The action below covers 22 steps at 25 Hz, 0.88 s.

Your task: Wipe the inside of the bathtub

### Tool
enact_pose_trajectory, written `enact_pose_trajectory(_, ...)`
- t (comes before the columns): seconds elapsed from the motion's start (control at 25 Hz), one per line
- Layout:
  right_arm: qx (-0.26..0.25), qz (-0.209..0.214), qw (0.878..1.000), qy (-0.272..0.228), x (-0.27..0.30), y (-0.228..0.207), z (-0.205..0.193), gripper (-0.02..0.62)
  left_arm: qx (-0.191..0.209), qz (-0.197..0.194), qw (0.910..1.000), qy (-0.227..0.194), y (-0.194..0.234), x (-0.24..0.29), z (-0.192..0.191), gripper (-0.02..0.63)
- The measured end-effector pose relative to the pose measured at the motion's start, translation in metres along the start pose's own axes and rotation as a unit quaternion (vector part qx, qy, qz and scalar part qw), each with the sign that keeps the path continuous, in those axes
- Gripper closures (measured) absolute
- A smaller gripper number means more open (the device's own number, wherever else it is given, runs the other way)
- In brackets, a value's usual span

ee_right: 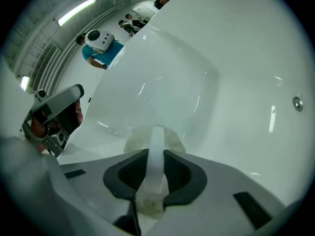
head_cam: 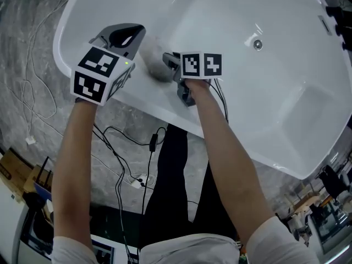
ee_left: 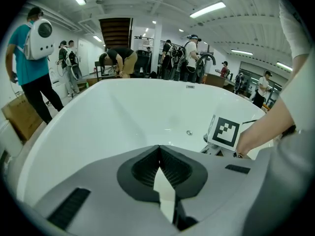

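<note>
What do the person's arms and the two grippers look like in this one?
The left gripper and right gripper are grey plastic with black ribbed claw pads. Each carries a cube of black-and-white square markers; the left's shows a green light. Black cables leave the right one. Forearms bare, white short sleeves.

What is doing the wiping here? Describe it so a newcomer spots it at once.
Start at the big white bathtub and look inside its near rim. There the right claw is shut on the white strap of a pale, fuzzy round pad lying against the tub wall. It is the only soft, dull thing on that glossy surface.
</note>
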State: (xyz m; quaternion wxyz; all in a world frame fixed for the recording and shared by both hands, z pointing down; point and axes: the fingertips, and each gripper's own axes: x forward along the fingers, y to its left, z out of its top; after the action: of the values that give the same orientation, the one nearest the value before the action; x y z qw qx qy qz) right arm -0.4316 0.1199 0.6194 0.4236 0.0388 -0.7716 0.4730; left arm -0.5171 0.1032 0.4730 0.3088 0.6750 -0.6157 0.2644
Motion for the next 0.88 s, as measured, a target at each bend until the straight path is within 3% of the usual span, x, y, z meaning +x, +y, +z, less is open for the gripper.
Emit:
enact_pose_trajectory(0.16, 0.003, -0.003, 1.0, 0.002, -0.017, -0.019, -0.007, 0.499, 0.013, -0.017, 0.9997, 0.008, -0.03, 0.019, 0.01, 0.594)
enact_pose_trajectory(0.6, 0.021, 0.015, 0.997, 0.071, -0.031, -0.037, -0.024, 0.499, 0.03, -0.043, 0.9984, 0.018, -0.052, 0.032, 0.01, 0.594)
enact_pose_trajectory(0.88, 0.025, 0.014, 0.996, 0.081, -0.057, -0.062, -0.04, 0.499, 0.039, -0.058, 0.9971, 0.029, -0.082, 0.047, 0.013, 0.594)
